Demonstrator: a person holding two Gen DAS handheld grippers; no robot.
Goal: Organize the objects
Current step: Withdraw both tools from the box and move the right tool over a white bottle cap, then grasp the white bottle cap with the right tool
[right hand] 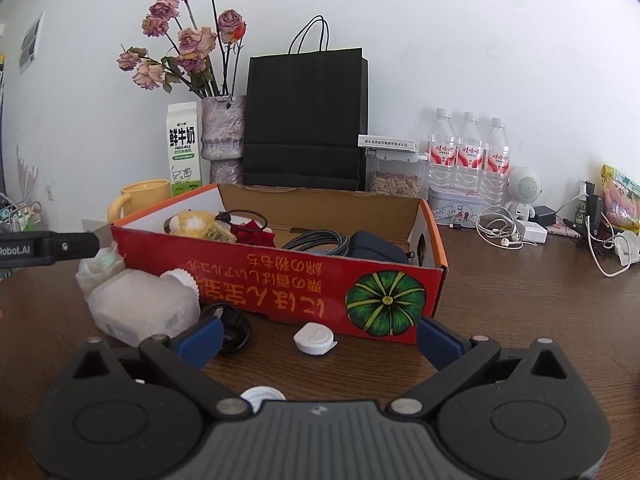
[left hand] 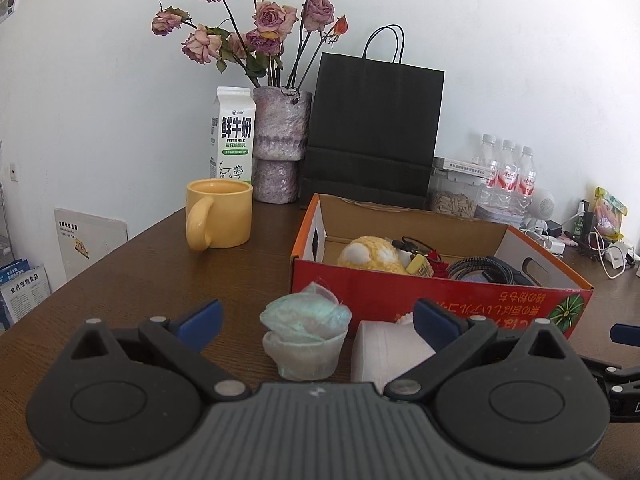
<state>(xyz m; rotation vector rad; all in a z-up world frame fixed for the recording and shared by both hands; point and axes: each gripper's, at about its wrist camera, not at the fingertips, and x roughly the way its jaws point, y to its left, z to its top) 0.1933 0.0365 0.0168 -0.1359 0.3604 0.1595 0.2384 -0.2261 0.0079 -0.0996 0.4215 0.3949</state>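
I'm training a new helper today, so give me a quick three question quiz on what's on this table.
1. True or false: the yellow mug stands inside the red box.
2. What stands between the milk carton and the black bag?
3. Which lies on the table in front of the box: A, a white cap; B, a spoon; C, a book?

Key: 1 false, beside it. 2 the vase of roses. 3 A.

Both claws spread wide.
Left claw and right claw are hovering level, holding nothing.
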